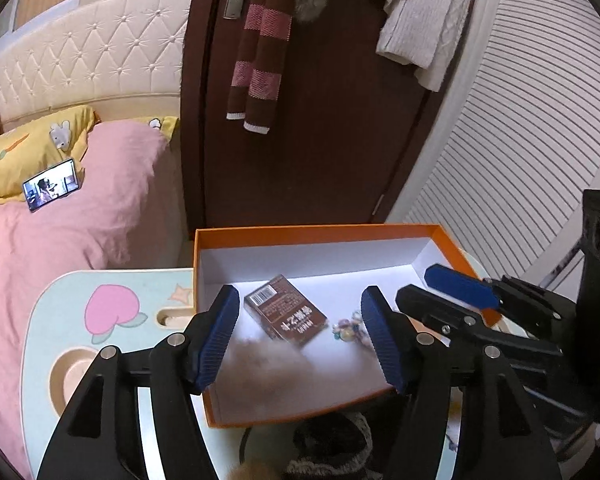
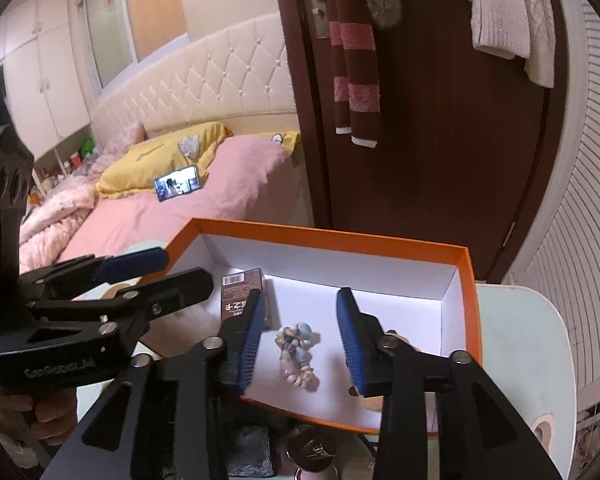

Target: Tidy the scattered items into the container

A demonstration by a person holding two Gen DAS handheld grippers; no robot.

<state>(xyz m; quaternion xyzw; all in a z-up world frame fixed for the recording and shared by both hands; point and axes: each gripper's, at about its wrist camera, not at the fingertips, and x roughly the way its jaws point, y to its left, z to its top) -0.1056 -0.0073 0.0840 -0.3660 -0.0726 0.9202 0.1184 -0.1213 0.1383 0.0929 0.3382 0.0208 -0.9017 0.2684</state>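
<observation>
A bedroom, pink-covered bed [image 1: 80, 216] beside a dark door [image 1: 320, 140]: on a pastel surface [image 1: 112, 320] sits an orange box [image 2: 470, 300], the landmark here. Inside it lie a brown packet [image 1: 286, 312] and a beaded bracelet [image 2: 298, 354]. The left tool [image 1: 300, 336] and right tool [image 2: 300, 338] hover over the box, jaws apart, gripping nothing, bracelet below the right one.

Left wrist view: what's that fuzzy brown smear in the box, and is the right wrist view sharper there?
Left wrist view: a motion-blurred brown fluffy thing between the open jaws, identity unclear. Right wrist view: the bead bracelet and brown packet in the orange box look sharp; fisheye bends the edges.
</observation>
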